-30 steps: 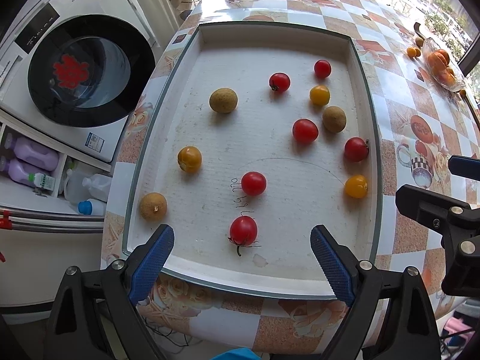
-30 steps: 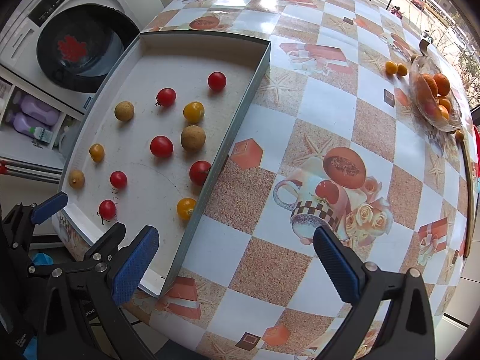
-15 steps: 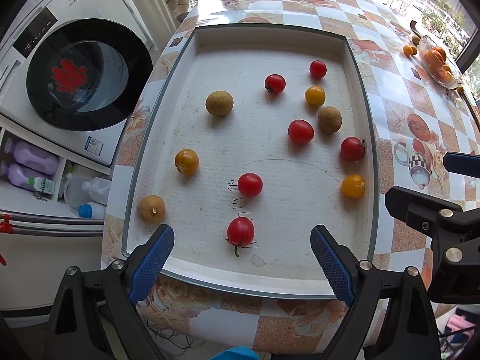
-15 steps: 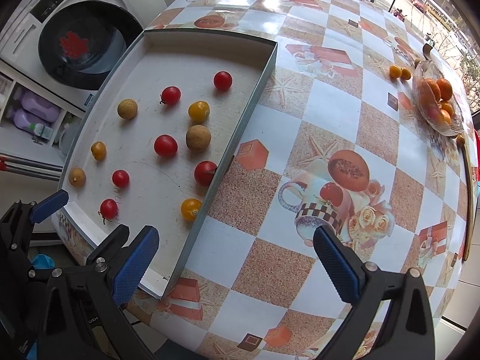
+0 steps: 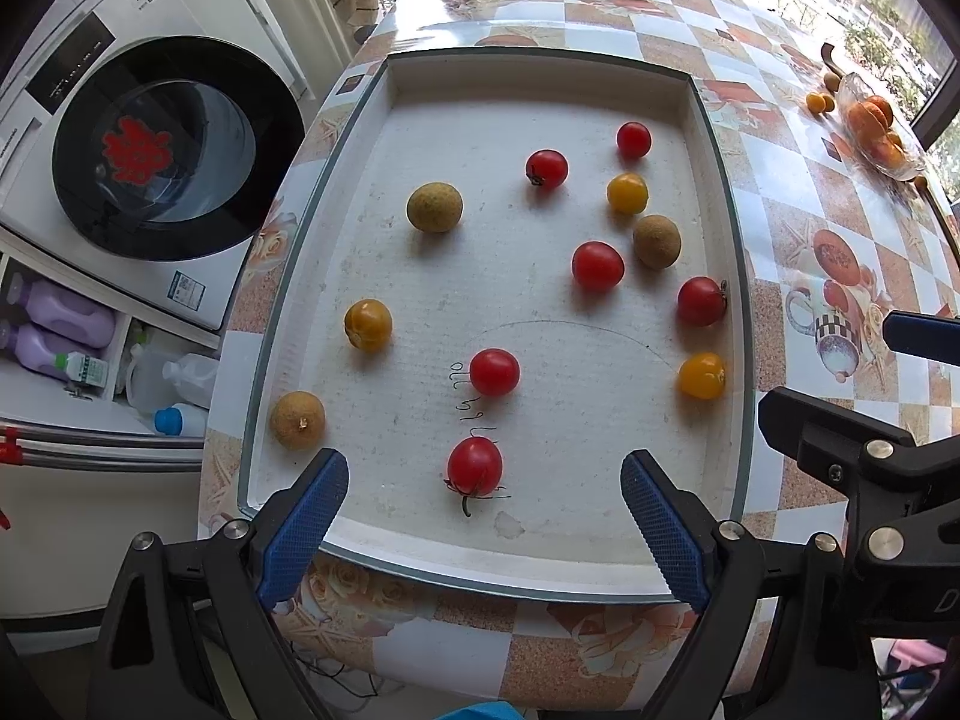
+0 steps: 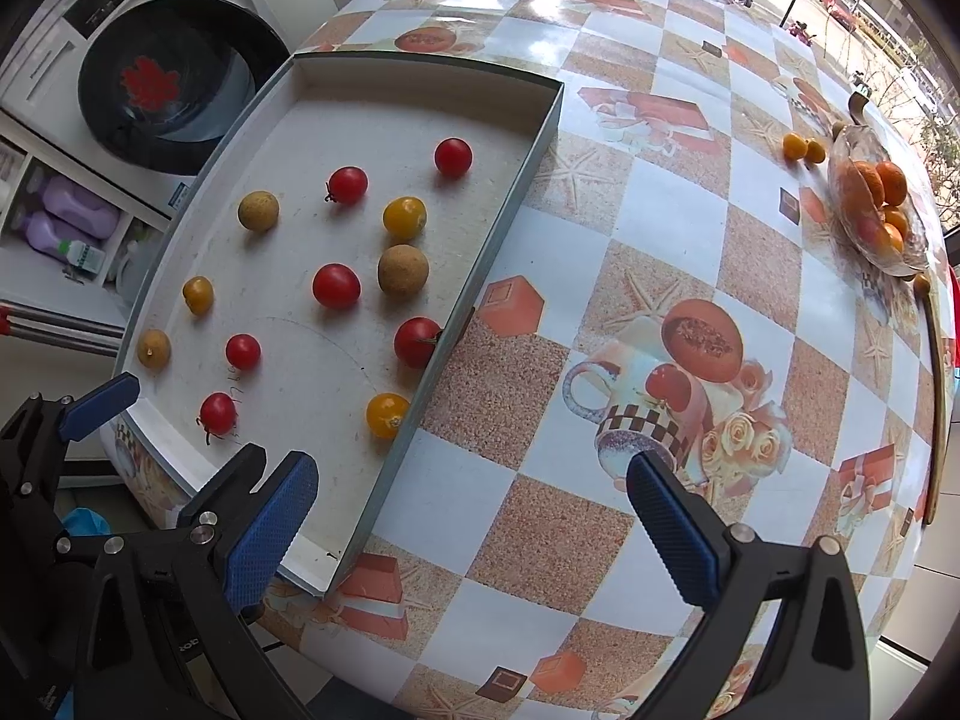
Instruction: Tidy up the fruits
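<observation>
A shallow white tray [image 5: 540,570] [image 6: 510,192] lies on the checkered table. It holds several red tomatoes, yellow tomatoes and brown longans, scattered apart. The nearest red tomato [image 5: 474,468] [image 6: 217,413] lies by the tray's front rim. A yellow tomato [image 5: 701,375] [image 6: 387,415] sits by the right wall. My left gripper [image 5: 483,531] is open and empty, just over the tray's front edge, the nearest red tomato between its fingers. My right gripper [image 6: 471,531] is open and empty over the table, at the tray's front right corner.
A glass dish of oranges [image 6: 876,204] [image 5: 879,126] stands at the far right of the table, two small yellow fruits [image 6: 803,148] beside it. A washing machine [image 5: 150,144] and a shelf with bottles [image 5: 66,330] stand left of the table.
Both grippers have edged slightly forward toward the tray. The fruits have not moved. Both grippers stay open.
</observation>
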{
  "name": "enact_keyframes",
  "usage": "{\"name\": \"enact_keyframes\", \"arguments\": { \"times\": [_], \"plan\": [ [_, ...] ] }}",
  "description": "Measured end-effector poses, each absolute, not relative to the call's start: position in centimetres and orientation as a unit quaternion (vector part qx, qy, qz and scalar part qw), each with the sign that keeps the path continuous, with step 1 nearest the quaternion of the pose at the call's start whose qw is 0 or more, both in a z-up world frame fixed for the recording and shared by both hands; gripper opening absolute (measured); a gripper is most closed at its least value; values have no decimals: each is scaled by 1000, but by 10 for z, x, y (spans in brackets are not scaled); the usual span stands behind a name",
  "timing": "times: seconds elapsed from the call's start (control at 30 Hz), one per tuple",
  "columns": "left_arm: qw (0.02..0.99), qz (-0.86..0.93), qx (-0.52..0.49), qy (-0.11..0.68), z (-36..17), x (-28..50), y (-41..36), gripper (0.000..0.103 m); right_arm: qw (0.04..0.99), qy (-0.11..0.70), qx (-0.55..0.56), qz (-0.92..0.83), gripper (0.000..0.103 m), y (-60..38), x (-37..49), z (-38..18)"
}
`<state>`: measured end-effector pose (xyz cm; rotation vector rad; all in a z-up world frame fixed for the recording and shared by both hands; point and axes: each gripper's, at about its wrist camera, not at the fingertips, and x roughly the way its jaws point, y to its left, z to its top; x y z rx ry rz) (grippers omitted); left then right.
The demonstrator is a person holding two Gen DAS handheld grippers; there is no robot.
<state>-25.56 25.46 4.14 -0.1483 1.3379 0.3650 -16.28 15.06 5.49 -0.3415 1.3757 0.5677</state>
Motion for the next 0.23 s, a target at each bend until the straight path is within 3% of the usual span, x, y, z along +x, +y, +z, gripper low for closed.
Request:
{"name": "enact_keyframes", "arguments": {
  "times": [0.23],
  "plan": [
    [775,160,-69,607,45,-257,252,93,722,624,-156,256,103,151,-163,54]
  ]
}}
